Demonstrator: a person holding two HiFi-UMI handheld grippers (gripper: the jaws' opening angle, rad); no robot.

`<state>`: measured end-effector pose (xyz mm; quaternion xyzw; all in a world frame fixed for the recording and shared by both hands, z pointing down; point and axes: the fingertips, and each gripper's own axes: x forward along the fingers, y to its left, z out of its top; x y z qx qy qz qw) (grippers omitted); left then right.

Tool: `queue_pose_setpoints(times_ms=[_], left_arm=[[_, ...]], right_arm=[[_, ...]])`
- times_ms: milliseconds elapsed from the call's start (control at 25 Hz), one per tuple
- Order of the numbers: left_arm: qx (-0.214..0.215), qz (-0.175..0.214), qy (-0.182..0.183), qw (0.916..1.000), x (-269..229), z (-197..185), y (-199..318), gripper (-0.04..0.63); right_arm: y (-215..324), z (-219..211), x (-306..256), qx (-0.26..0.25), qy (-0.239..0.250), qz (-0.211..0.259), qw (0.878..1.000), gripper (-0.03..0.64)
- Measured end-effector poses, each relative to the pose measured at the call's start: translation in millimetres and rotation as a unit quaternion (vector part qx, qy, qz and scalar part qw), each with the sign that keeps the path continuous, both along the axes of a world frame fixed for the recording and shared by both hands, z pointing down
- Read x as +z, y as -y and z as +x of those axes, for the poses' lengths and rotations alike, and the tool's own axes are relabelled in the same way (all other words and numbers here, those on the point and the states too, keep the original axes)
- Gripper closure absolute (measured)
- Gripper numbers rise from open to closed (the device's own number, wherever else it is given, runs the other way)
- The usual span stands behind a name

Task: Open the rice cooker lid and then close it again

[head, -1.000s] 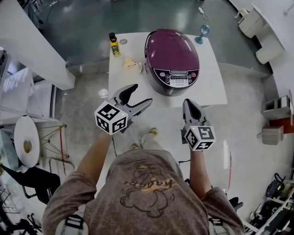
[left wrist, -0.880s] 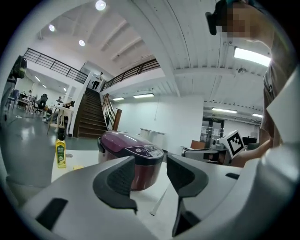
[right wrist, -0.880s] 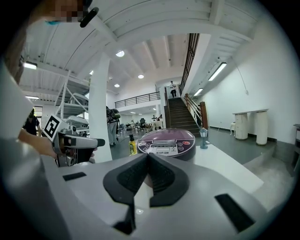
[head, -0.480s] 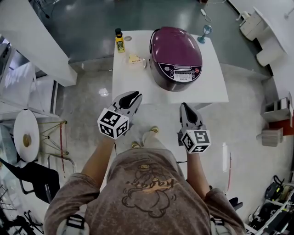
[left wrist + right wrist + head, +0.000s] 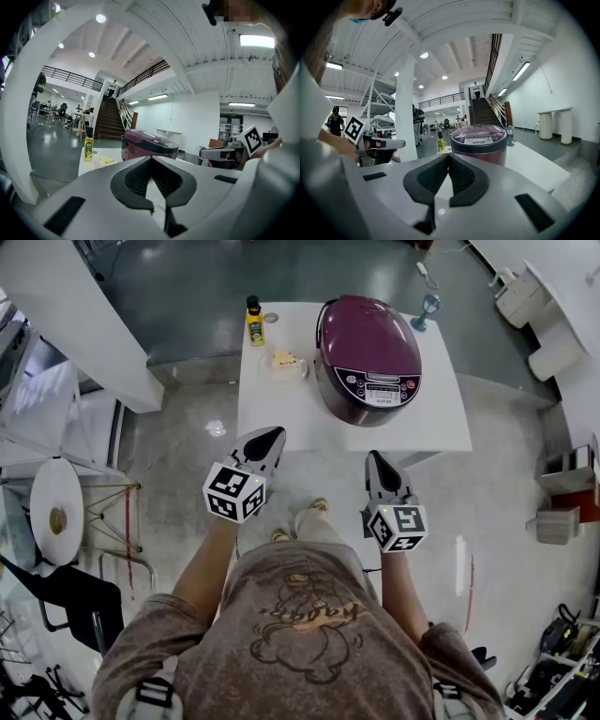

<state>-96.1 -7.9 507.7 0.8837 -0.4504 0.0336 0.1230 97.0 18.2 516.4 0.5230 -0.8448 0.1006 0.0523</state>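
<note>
cooker (image 5: 370, 362) is farthest; nearest, my left tool (image 5: 266, 436) has just been closing and is clenched on nothing; my right tool (image 5: 376, 458) is clenched empty too, both at the worktop's (image 5: 281, 418) near edge. farther off the cooker stands on it, lid (image 5: 366, 329) down, panel (image 5: 380, 387) toward me. that fits a lid yet to be raised or one shut again, so i judge only this: stay square to its front.

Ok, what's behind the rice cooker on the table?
A blue glass stands at the far right corner. The rice cooker hides the table strip directly behind it.
</note>
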Motion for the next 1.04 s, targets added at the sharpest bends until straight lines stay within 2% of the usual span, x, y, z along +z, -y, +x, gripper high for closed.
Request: queue_pose_setpoints(times_ms=[1040], left_arm=[[-0.018,-0.003,-0.026,0.9995,-13,-14,-13,0.574]], right_arm=[[-16,3,-7,0.027,0.001,0.003,1.0,0.617]])
